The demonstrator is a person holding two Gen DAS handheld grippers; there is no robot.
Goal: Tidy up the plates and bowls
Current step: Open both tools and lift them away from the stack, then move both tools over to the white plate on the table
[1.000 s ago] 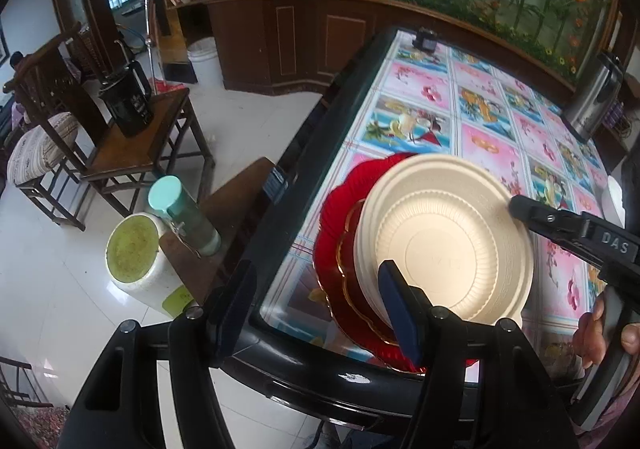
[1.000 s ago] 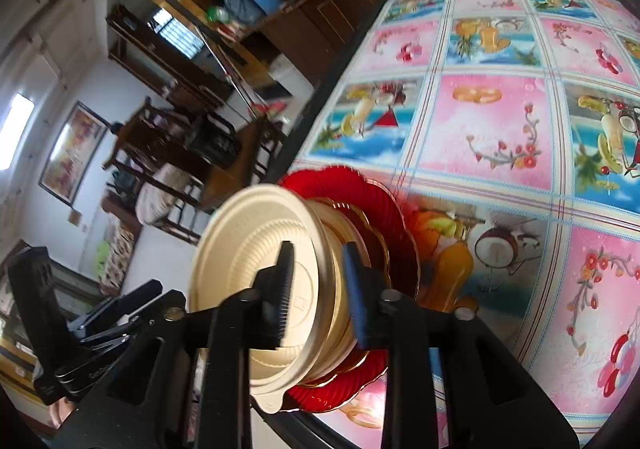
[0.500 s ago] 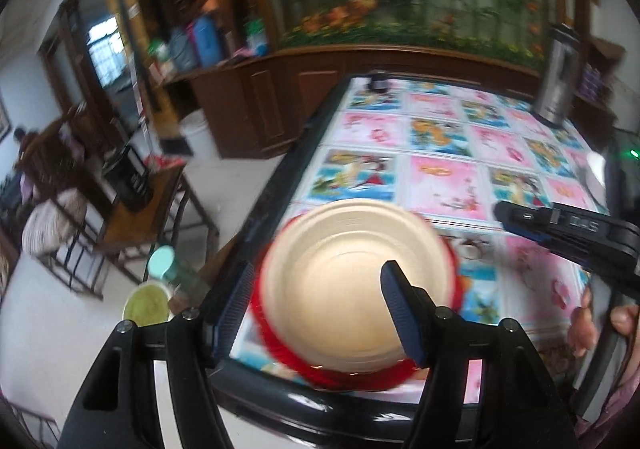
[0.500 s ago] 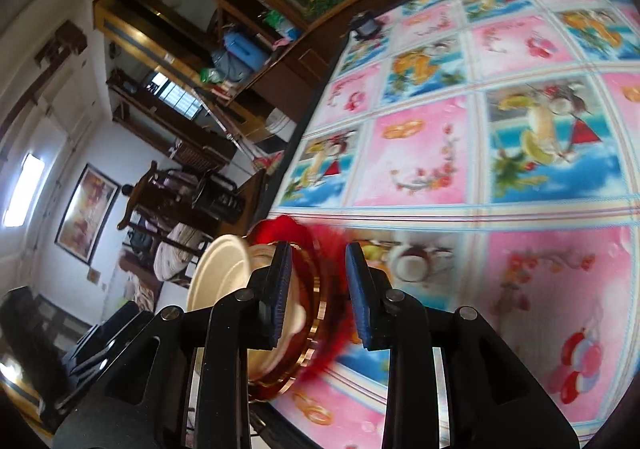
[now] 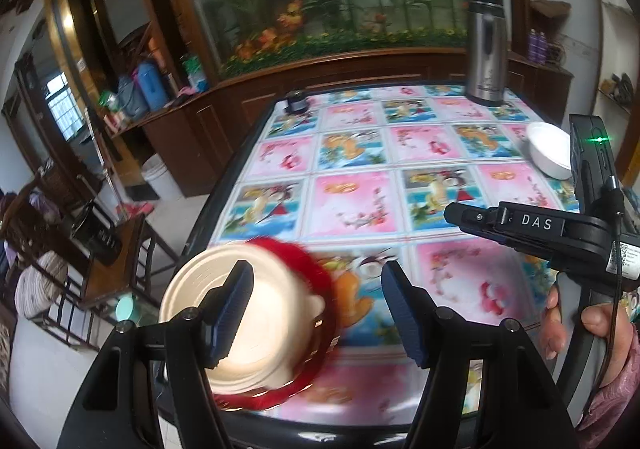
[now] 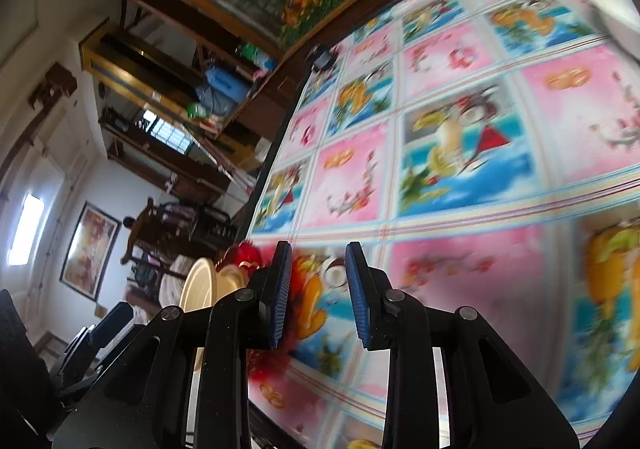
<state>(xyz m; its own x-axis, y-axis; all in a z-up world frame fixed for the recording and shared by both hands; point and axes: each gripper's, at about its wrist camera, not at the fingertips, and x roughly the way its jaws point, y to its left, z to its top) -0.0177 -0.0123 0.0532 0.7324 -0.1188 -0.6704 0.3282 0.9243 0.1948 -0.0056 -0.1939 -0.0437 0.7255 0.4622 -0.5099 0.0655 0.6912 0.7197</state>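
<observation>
A cream plate [image 5: 256,333] sits on a gold-rimmed dish and a red scalloped plate [image 5: 308,269] at the table's near-left corner. My left gripper [image 5: 316,309] is open, hovering above the stack's right side, its left finger over the cream plate. In the right wrist view the stack [image 6: 208,281] shows edge-on at the left, partly hidden by my fingers. My right gripper [image 6: 316,289] is open and empty, away from the stack; it also shows in the left wrist view [image 5: 454,214]. A white bowl [image 5: 550,151] stands at the table's right side.
The table [image 5: 360,205] has a pink and blue pictured cloth. A steel thermos [image 5: 486,49] stands at the far right and a small dark object [image 5: 297,102] at the far left edge. Chairs [image 5: 112,245] stand on the floor to the left.
My right gripper has let go of the plate stack, opened and drawn back to the right. My left gripper has lifted and shifted right, so the stack sits lower left in its view.
</observation>
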